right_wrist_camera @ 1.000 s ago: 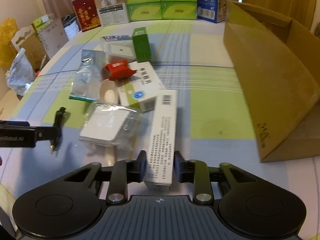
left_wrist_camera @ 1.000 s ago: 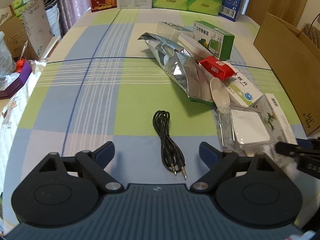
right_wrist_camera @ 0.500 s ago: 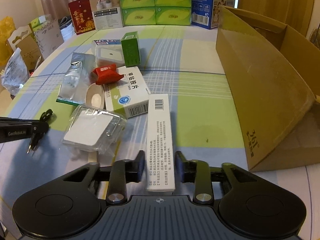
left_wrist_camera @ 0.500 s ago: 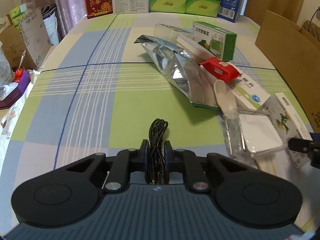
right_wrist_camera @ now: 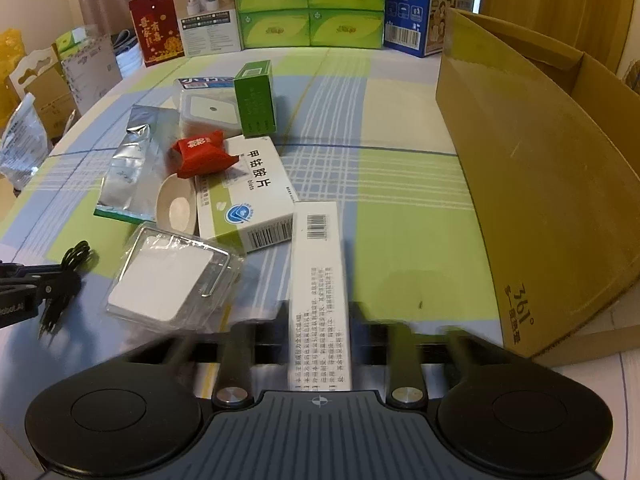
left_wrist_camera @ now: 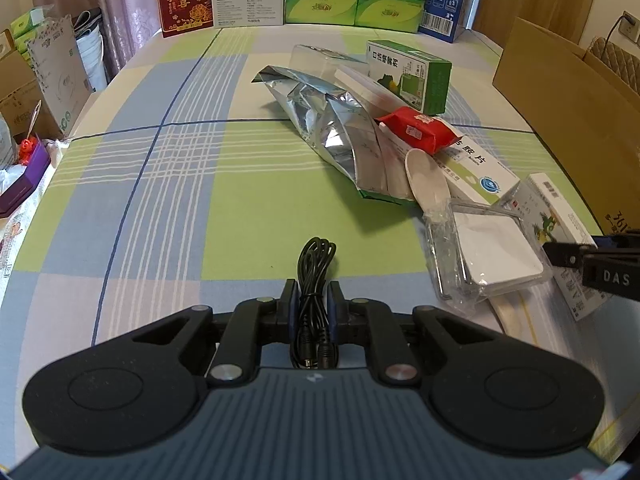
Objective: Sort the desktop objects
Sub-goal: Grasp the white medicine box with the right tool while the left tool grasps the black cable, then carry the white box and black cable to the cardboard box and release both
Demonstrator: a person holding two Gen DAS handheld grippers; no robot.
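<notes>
Cardboard box stands open at the right edge of the checked surface, the likeliest place for sorted things, though that is my guess. Left of it lies the heap: a silver pouch, a white medicine carton with a red packet on it, a green carton, a clear plastic case and a pale spoon.

Both tools have a load, so the pick-up step looks finished and carrying comes next. The right gripper has its fingers on either side of a long white box; they are blurred, so I cannot tell whether they are clamped or just parting. The box lies just right of the plastic case, with bare cloth between it and the cardboard wall, an easy path.

The left gripper has its fingers together on the folded black cable, whose loop pokes out ahead and plugs trail back. Wide empty cloth lies ahead and to its left; the heap crowds its right.
</notes>
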